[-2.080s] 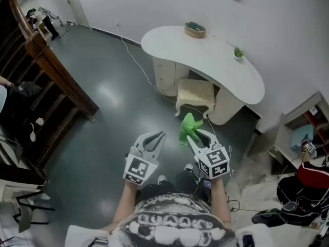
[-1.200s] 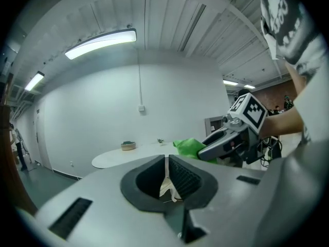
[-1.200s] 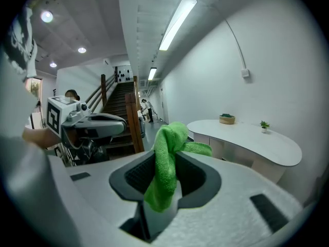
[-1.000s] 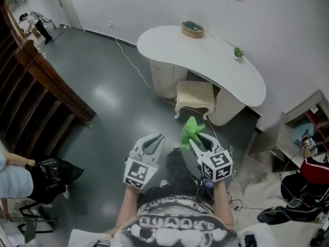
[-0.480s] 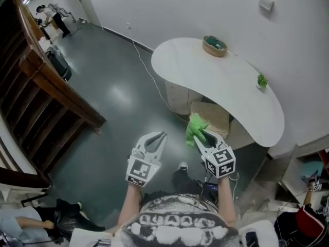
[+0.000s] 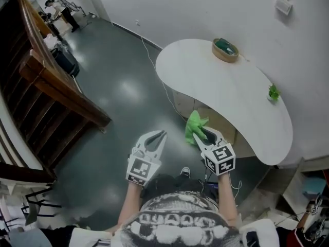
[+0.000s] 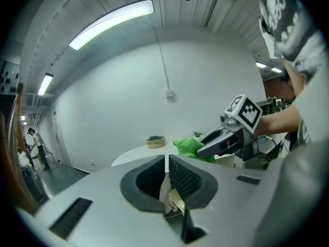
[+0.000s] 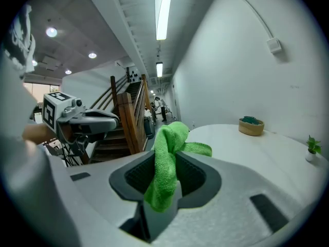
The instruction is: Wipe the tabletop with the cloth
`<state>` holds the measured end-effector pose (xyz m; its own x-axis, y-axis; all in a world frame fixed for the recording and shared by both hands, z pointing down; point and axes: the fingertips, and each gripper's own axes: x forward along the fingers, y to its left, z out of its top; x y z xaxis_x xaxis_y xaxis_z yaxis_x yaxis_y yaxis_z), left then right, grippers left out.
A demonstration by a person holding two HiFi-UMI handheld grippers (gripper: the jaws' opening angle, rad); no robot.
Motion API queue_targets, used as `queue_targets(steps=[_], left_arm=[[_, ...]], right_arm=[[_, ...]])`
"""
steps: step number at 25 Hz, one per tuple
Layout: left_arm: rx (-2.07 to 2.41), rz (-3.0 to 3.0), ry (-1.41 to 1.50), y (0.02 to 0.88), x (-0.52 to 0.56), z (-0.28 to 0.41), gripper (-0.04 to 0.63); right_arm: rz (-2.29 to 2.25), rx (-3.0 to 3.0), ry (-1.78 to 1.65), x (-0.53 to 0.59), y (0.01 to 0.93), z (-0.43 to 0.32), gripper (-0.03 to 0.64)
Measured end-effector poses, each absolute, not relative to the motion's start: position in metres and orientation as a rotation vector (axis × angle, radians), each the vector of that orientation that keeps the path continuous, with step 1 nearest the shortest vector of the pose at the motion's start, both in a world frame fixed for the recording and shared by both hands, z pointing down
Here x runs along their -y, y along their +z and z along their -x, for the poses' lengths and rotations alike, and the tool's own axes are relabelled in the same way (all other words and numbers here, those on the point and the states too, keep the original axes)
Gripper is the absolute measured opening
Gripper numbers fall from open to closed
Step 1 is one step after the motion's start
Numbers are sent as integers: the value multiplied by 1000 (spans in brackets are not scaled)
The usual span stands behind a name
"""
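**Approach step: cloth gripped, tabletop not yet contacted**

I read the right gripper (image 8: 172, 161) as clamped on the green cloth (image 8: 171, 138). The cloth is pinched between both jaws, with a bunched end standing above them and a tail hanging below. The left gripper (image 7: 166, 161) has its jaws pressed together with nothing between them. In the head view it is held beside the right gripper (image 6: 201, 134), both at about waist level over the dark floor.

The cloth (image 6: 194, 125) sits near the front edge of the white tabletop (image 6: 205, 81) but touches no part of it. A small basket (image 6: 225, 50) stands at the far edge and a small plant (image 6: 273, 92) towards the right end.

I judge that wiping has not begun. The next move calls for:

1. Carrying the right gripper forward over the tabletop
2. Lowering it until the cloth lies flat on the surface
3. Sweeping clear of the basket and plant
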<state>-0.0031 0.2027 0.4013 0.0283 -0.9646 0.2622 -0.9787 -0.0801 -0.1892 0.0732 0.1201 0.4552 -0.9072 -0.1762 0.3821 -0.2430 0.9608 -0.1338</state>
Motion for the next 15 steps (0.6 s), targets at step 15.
queue_targets(steps=[15], left_arm=[[1941, -2373, 465, 417, -116, 0, 23]], right_arm=[[-438, 2680, 325, -67, 475, -86, 123]])
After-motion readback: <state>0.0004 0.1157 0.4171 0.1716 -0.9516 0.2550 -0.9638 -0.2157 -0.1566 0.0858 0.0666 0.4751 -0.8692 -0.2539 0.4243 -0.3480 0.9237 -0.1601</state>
